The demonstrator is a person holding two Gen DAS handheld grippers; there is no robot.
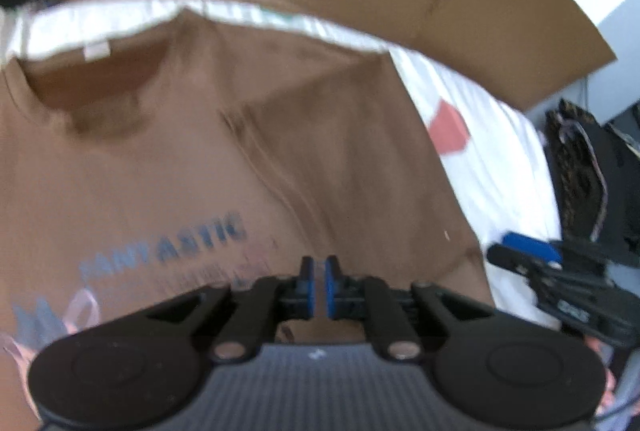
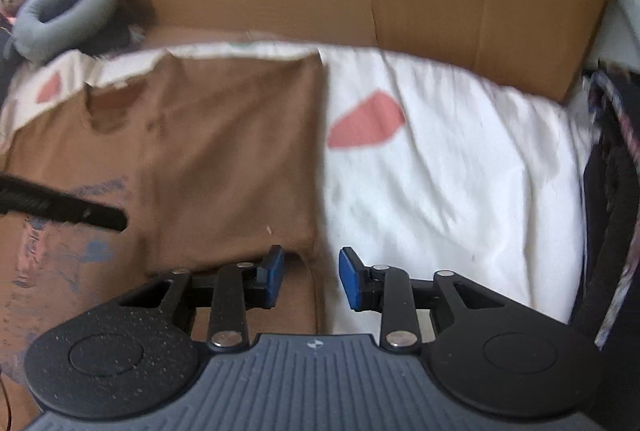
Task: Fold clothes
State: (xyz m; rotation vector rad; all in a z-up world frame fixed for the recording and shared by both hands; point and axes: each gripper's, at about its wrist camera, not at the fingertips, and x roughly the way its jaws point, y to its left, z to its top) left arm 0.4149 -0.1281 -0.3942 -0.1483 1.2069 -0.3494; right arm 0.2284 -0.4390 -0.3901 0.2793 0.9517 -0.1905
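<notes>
I'm seeing the shirt (image 1: pixel 200 159) lying on the bed (image 2: pixel 460 171), one side folded in, rest unfolded. Left gripper (image 1: pixel 319 285) nearly together, empty; right gripper (image 2: pixel 312 277) apart, empty.

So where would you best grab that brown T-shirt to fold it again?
Probably the folded right edge of the brown T-shirt, near its lower end, coming from the white sheet side. That edge lies straight and clear, and the right gripper already straddles it with open jaws.
</notes>
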